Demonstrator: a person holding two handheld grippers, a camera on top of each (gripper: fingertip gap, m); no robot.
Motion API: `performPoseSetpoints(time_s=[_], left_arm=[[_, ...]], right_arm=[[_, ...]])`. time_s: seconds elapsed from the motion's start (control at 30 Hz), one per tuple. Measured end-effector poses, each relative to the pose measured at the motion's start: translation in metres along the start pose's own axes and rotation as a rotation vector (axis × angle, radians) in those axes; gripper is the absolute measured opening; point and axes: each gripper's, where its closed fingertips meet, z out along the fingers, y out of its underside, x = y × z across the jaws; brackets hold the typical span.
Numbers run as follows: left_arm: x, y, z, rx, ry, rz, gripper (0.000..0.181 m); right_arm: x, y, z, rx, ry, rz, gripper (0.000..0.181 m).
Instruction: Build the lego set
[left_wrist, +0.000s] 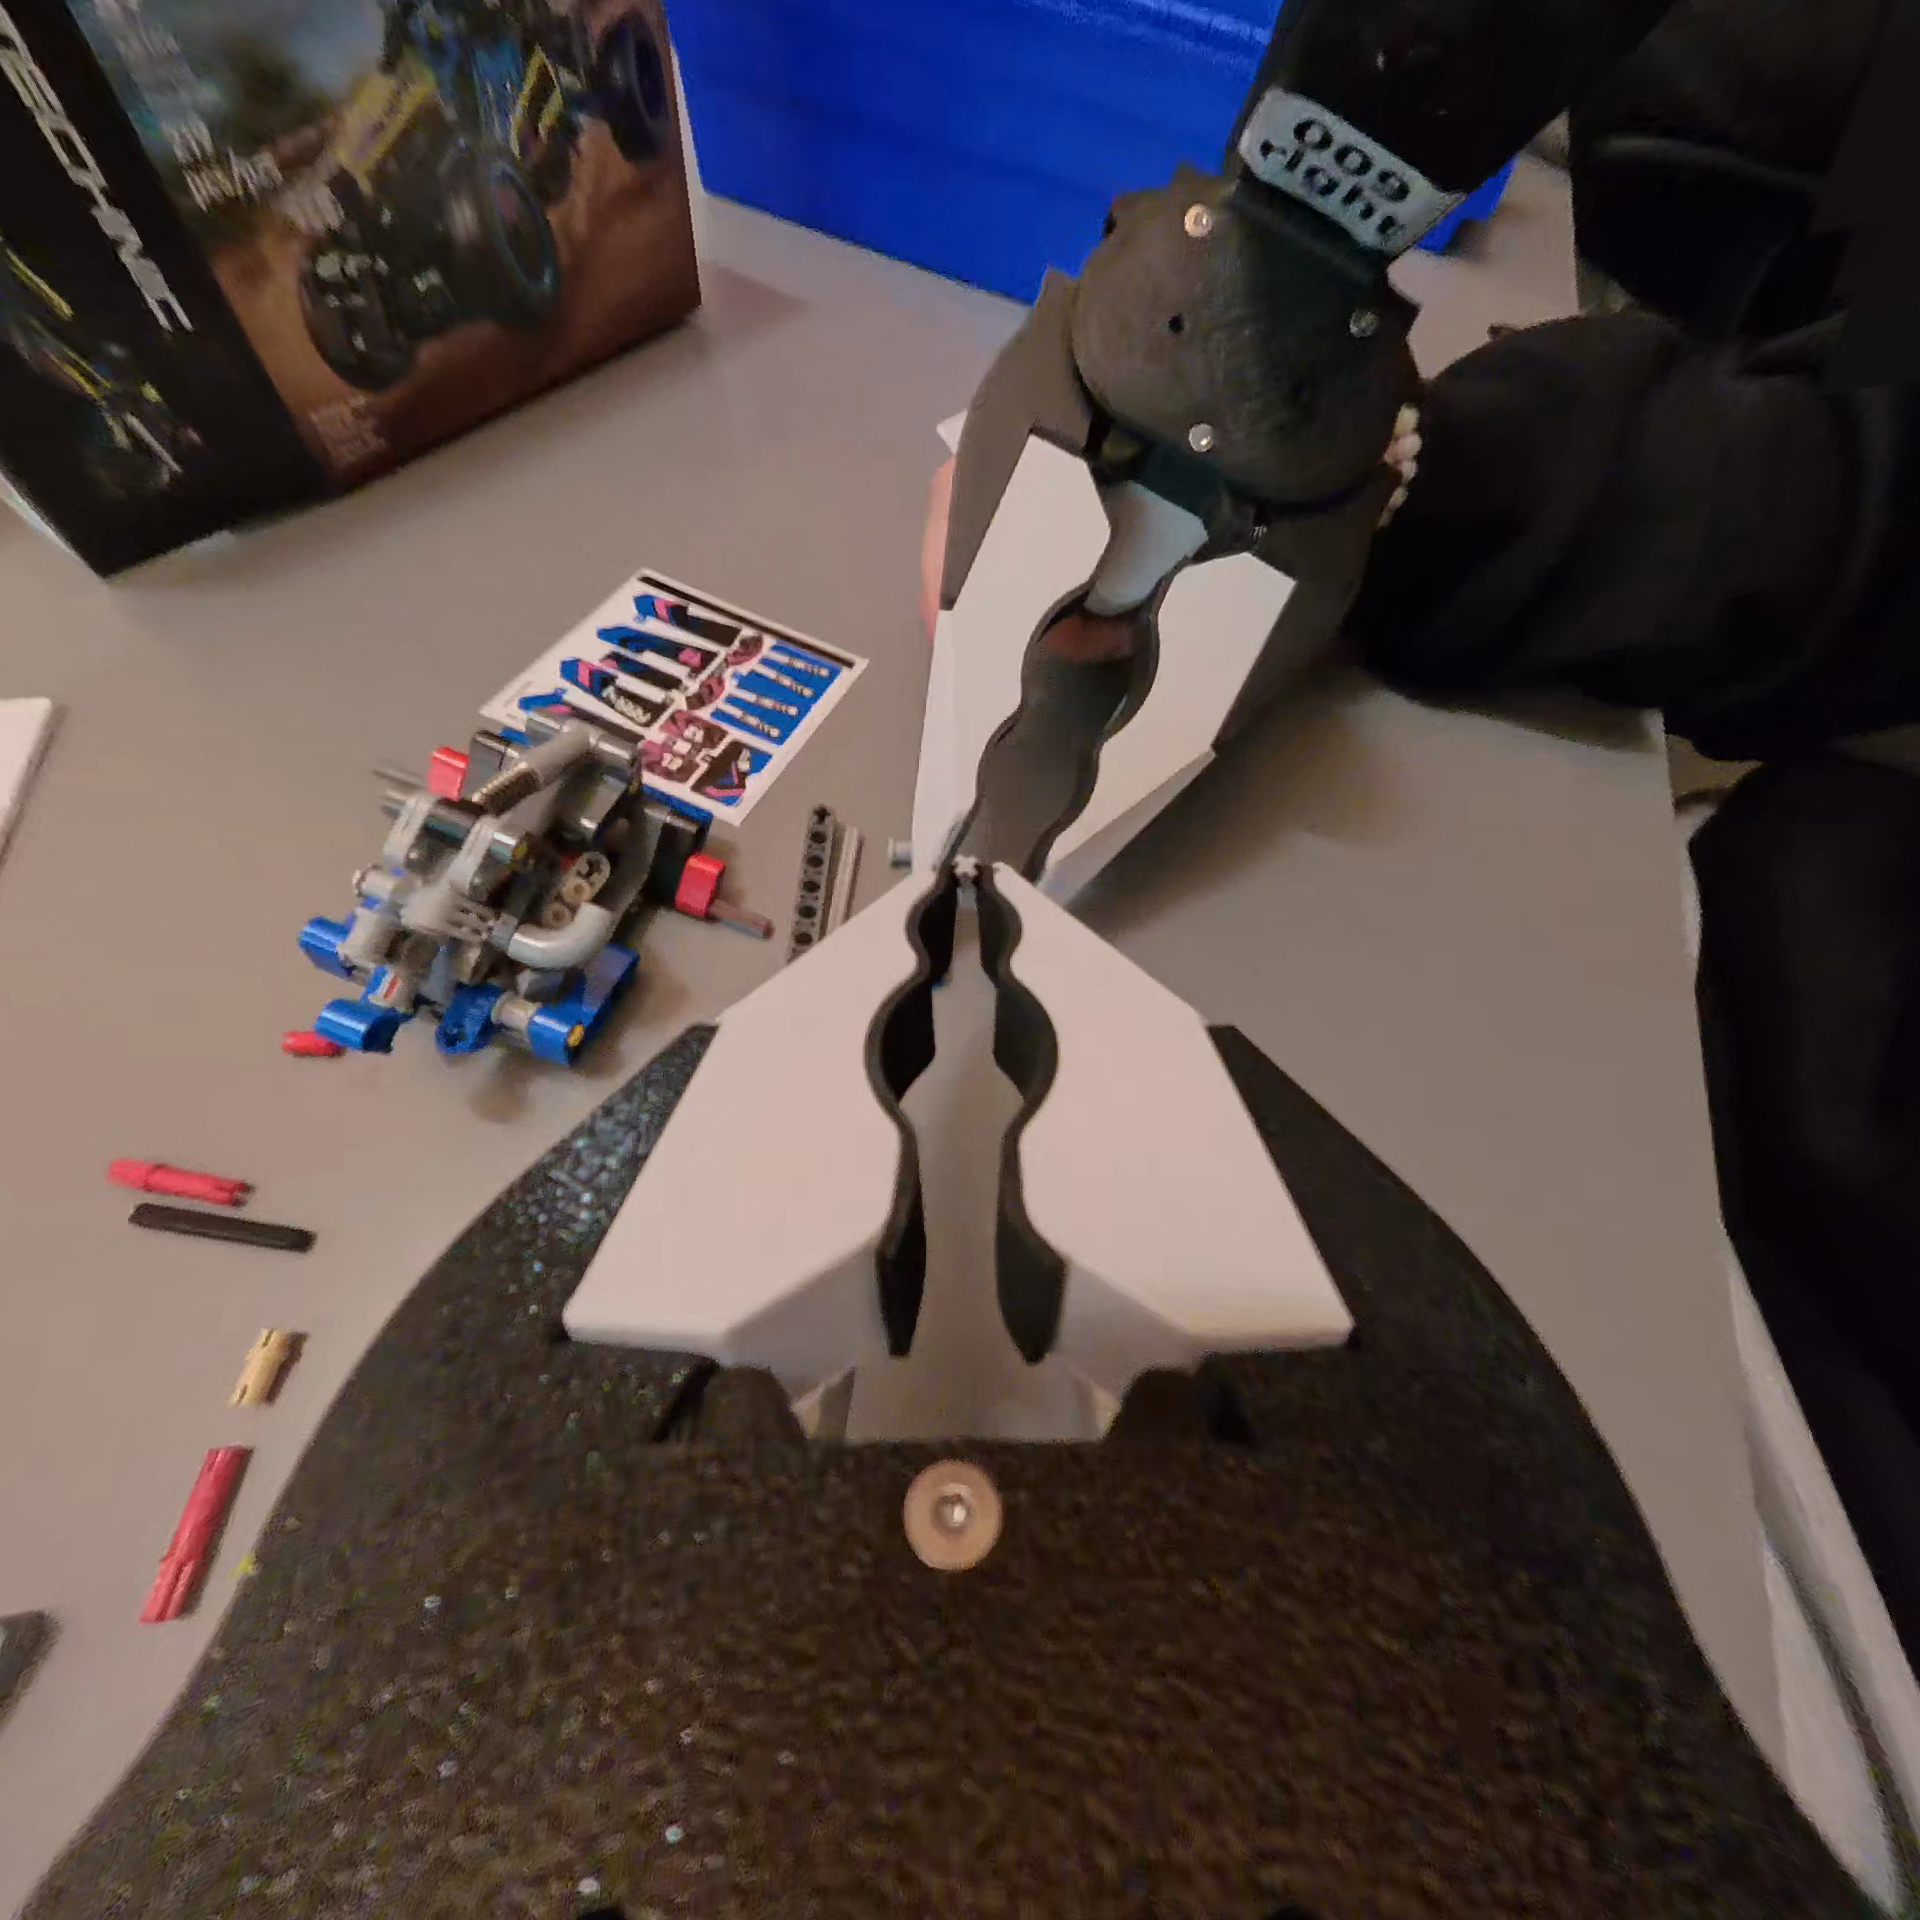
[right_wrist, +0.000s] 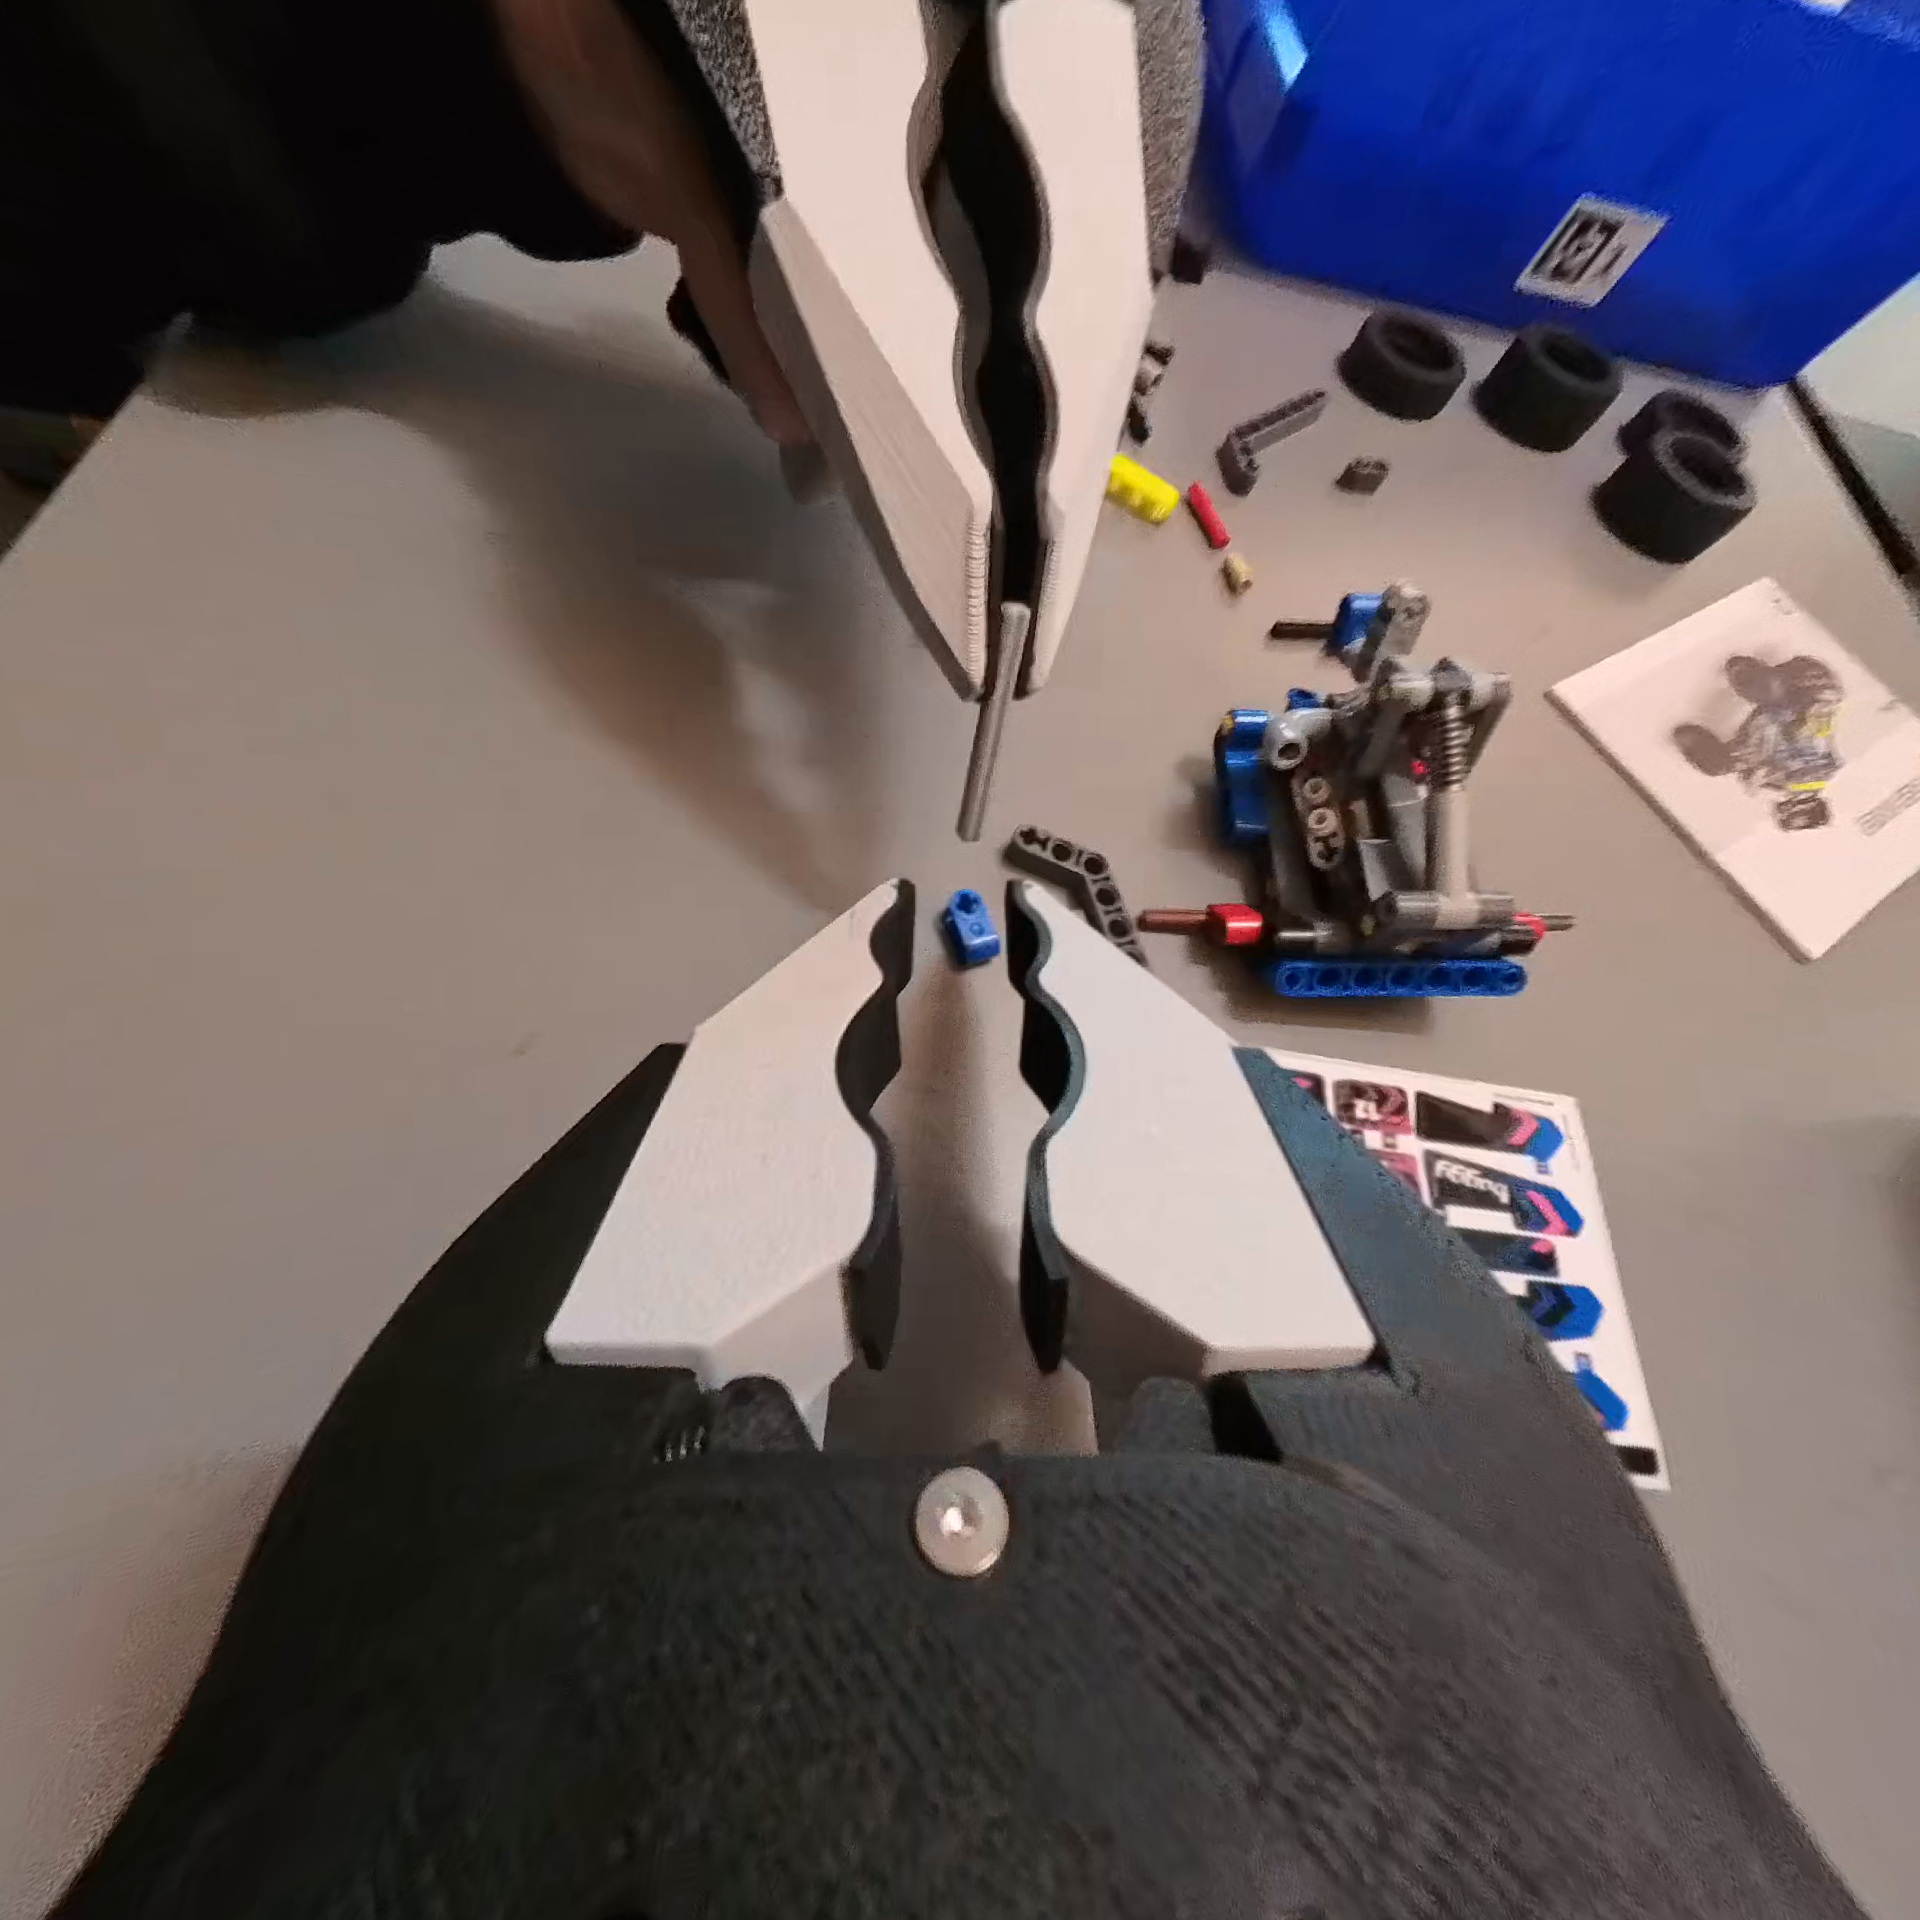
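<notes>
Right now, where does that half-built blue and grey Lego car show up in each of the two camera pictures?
Left wrist view: the half-built car sits left of centre on the grey table, left of the left gripper.
Right wrist view: it lies right of centre, beyond and right of the right gripper.
Shared landmark: the sticker sheet lies beside the car in both.

Four black tyres (right_wrist: 1403, 364); two red pins (left_wrist: 177, 1181)

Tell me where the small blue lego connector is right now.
In the right wrist view, the small blue lego connector lies on the grey table between the open right tool's fingertips, just left of the dark grey bent beam.
</notes>
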Motion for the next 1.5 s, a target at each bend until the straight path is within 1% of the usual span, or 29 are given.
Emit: performPoseSetpoints(time_s=[0.1,0.23,0.3,0.37,0.53,0.67,0.8,1.0,1.13,1.23,1.33,1.37,1.5], left_arm=[[-0.006,0.008,0.003,-0.05,0.014,0.011,0.001],[-0.005,0.01,0.006,-0.095,0.026,0.065,0.001],[-0.003,0.013,0.007,-0.138,0.034,0.103,0.001],[-0.001,0.012,0.007,-0.15,0.035,0.128,0.001],[-0.004,0.021,0.012,-0.238,0.037,0.172,0.001],[-0.005,0.021,0.014,-0.266,0.035,0.206,0.001],[-0.002,0.023,0.014,-0.343,0.045,0.254,0.001],[-0.002,0.021,0.018,-0.451,-0.02,0.158,0.001],[-0.001,0.022,0.018,-0.537,-0.045,0.188,0.001],[0.002,0.022,0.023,-0.522,-0.036,0.203,0.001],[0.007,0.024,0.03,-0.478,0.012,0.215,0.001],[0.005,0.022,0.028,-0.445,0.013,0.207,0.001],[0.002,0.02,0.021,-0.225,0.019,0.14,0.001]], right_arm=[[0.0,0.019,0.011,-0.135,-0.014,-0.026,0.016],[0.004,0.016,0.015,-0.127,-0.032,-0.002,0.013],[0.003,0.016,0.015,-0.125,-0.042,-0.016,0.011],[0.002,0.016,0.015,-0.124,-0.045,-0.025,0.009],[0.001,0.017,0.016,-0.127,-0.063,-0.005,0.008],[0.0,0.017,0.016,-0.126,-0.077,0.001,0.008],[0.0,0.017,0.016,-0.127,-0.085,0.006,0.008],[0.0,0.017,0.016,-0.128,-0.091,0.013,0.008],[-0.001,0.017,0.016,-0.128,-0.103,0.022,0.008],[-0.001,0.017,0.016,-0.128,-0.104,0.024,0.008],[-0.003,0.016,0.016,-0.127,-0.119,0.023,0.008],[-0.003,0.016,0.016,-0.126,-0.122,0.024,0.007],[-0.004,0.016,0.016,-0.126,-0.12,0.014,0.007]])
